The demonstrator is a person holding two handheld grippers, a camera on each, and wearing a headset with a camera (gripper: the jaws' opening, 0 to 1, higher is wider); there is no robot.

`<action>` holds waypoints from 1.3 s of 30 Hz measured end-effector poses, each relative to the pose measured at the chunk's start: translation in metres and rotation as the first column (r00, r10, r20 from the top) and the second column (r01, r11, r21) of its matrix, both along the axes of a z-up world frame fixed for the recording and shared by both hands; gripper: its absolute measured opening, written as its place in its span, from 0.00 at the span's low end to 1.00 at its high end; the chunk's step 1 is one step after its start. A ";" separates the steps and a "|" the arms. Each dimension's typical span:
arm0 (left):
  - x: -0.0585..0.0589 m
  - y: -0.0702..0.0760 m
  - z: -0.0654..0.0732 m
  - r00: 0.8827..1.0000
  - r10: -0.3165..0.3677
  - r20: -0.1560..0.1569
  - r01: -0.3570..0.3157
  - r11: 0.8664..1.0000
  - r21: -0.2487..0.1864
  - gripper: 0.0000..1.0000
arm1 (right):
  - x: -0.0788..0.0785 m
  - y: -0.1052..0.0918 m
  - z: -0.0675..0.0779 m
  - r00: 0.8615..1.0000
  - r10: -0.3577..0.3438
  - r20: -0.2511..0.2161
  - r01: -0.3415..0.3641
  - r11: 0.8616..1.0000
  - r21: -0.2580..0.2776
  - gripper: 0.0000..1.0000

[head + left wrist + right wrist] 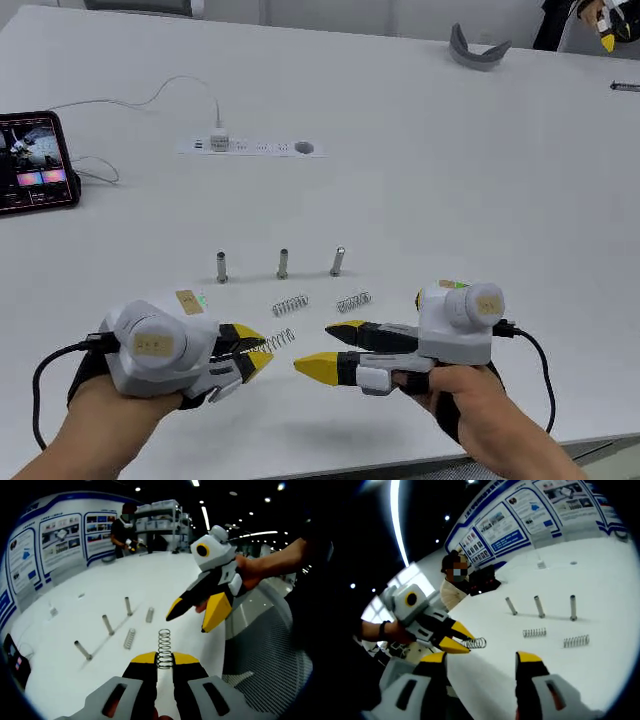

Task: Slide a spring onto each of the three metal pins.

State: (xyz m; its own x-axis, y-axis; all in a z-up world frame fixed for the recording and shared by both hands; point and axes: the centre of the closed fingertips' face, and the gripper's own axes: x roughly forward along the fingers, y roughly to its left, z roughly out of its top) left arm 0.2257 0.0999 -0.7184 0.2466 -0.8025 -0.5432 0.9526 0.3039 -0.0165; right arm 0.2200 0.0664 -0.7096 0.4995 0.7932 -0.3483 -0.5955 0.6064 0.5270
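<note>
Table: three pins, three springs

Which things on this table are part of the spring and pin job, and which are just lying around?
Job: left pin, middle pin, right pin; held spring in left tongs; left loose spring, right loose spring; right tongs, open.
Lying about: tablet, power strip, cable, grey curved piece.

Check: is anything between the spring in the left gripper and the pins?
Only two loose springs, lying flat on the table short of the pins. The left gripper, shut on its spring, could likely pass over them. The right gripper is open, off to the side.
</note>
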 end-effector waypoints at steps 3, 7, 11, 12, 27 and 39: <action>-0.003 -0.005 0.001 1.000 -0.012 0.000 0.012 1.000 -0.004 0.10 | -0.001 0.004 0.003 1.000 0.008 -0.003 -0.008 1.000 0.024 0.49; -0.009 -0.010 0.004 1.000 -0.027 0.001 0.027 1.000 -0.009 0.10 | -0.001 0.007 0.006 1.000 0.019 -0.008 -0.018 0.999 0.051 0.41; -0.012 -0.014 0.004 0.999 -0.039 0.004 0.039 0.999 -0.010 0.10 | -0.002 0.010 0.008 1.000 0.024 0.000 -0.024 0.998 0.063 0.31; -0.012 -0.015 0.005 0.999 -0.041 0.003 0.041 0.999 -0.010 0.10 | -0.002 0.010 0.007 1.000 0.030 -0.001 -0.030 0.997 0.065 0.29; -0.010 -0.021 0.006 0.998 -0.059 0.009 0.059 0.998 -0.005 0.10 | -0.001 0.004 0.016 1.000 0.021 0.014 -0.022 0.997 0.077 0.22; -0.010 -0.023 0.005 0.998 -0.068 0.008 0.068 0.998 -0.003 0.10 | 0.000 0.005 0.021 0.998 0.044 0.038 -0.046 0.998 0.052 0.15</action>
State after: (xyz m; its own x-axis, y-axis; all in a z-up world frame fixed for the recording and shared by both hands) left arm 0.2158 0.0765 -0.7136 0.1956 -0.8194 -0.5389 0.9712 0.2380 -0.0094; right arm 0.2204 0.0712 -0.6881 0.4744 0.8321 -0.2871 -0.6410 0.5501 0.5352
